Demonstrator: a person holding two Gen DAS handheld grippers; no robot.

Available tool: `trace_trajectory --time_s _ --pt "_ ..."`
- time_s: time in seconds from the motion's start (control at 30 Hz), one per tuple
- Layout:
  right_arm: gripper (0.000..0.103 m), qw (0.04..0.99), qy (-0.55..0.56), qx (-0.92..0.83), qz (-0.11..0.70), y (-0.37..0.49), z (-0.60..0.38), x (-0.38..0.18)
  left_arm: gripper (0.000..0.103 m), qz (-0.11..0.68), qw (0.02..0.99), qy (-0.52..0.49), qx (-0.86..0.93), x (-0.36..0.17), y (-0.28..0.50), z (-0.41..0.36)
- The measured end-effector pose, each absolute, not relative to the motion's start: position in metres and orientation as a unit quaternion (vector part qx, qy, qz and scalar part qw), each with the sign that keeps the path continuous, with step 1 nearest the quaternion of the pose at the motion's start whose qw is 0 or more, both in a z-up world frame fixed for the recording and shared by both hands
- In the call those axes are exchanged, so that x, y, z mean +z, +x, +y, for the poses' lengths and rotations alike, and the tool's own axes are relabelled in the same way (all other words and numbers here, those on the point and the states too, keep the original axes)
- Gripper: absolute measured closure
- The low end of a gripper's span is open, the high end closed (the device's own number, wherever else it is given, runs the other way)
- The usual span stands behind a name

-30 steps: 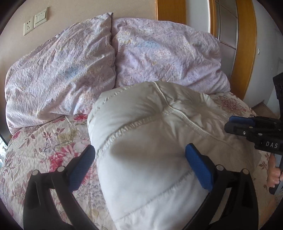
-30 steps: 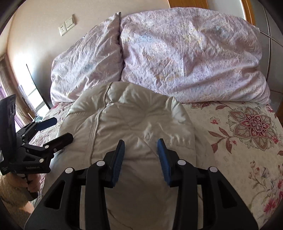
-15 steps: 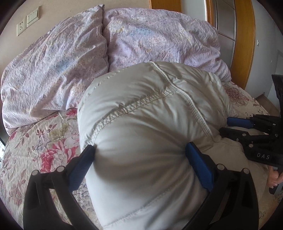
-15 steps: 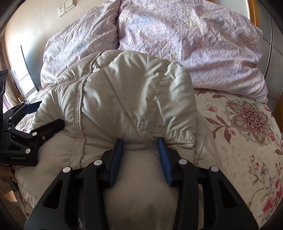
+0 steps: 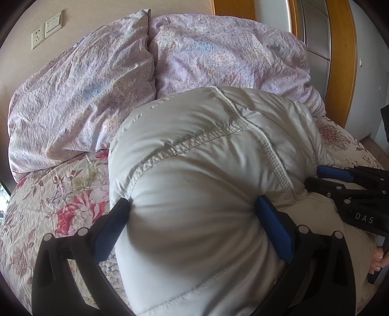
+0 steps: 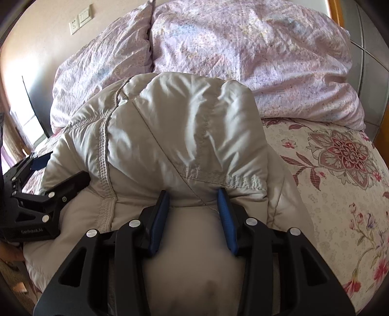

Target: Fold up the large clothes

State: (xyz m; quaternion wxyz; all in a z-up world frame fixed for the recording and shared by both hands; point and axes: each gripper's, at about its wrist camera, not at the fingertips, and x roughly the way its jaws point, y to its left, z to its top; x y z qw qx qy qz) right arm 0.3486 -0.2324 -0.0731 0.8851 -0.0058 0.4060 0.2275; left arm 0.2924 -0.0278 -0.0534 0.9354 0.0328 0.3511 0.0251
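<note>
- A big puffy grey coat [image 5: 199, 184] lies on the bed [image 6: 340, 194], in front of two purple pillows [image 5: 80, 97].
- The coat is bunched up into a fat, round lump, with stitched seams running over the top.
- The left gripper [image 5: 192, 214] has its jaws spread very wide. A thick bulge of the coat fills the gap, and both blue pads press into it.
- The right gripper [image 6: 193, 206] has its jaws partly open. A smaller fold of the coat sits between them, and the pads touch it on both sides.
- The two grippers hold the coat from opposite sides, near each other.
- The bed has a sheet with pink and red flowers.
- A white wall switch [image 5: 52, 23] is on the wall behind the pillows.
</note>
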Motion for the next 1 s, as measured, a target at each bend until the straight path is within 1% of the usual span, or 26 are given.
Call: trace_trajectory --time_s 0.1,0.23,0.33,0.43,0.53,0.6,0.7,0.8,0.93,1.0 --pt "0.060 0.884 -0.019 0.198 0.422 0.345 -0.226 -0.063 0.002 0.367 0.930 0.025 0.013 -0.047 0.291 -0.023" --pt "0.056 0.876 -0.039 0.179 0.446 0.331 -0.227 -0.046 0.002 0.383 0.923 -0.033 -0.021 -0.033 0.269 -0.004" --pt "0.047 0.868 0.018 0.178 0.463 0.324 -0.254 -0.032 0.002 0.379 0.923 -0.063 -0.033 -0.025 0.252 0.018" --pt "0.046 0.871 0.090 0.157 0.457 0.322 -0.289 -0.021 0.002 0.375 0.924 -0.077 -0.020 -0.021 0.245 0.039" --pt "0.045 0.864 0.139 0.147 0.462 0.326 -0.312 -0.022 0.002 0.392 0.913 -0.110 -0.024 -0.023 0.250 0.057" --pt "0.039 0.843 0.178 0.151 0.484 0.335 -0.323 -0.031 0.002 0.408 0.902 -0.140 -0.037 -0.027 0.255 0.066" --pt "0.038 0.822 0.216 0.152 0.505 0.342 -0.331 -0.044 0.002 0.417 0.893 -0.160 -0.047 -0.033 0.258 0.071" --pt "0.038 0.840 0.201 0.136 0.486 0.338 -0.331 -0.040 0.002 0.417 0.892 -0.163 -0.055 -0.034 0.258 0.069" --pt "0.038 0.864 0.198 0.167 0.433 0.331 -0.324 -0.026 0.002 0.417 0.893 -0.160 -0.059 -0.034 0.262 0.066" --pt "0.039 0.873 0.170 0.170 0.425 0.330 -0.314 -0.025 0.002 0.415 0.894 -0.155 -0.060 -0.033 0.263 0.063"
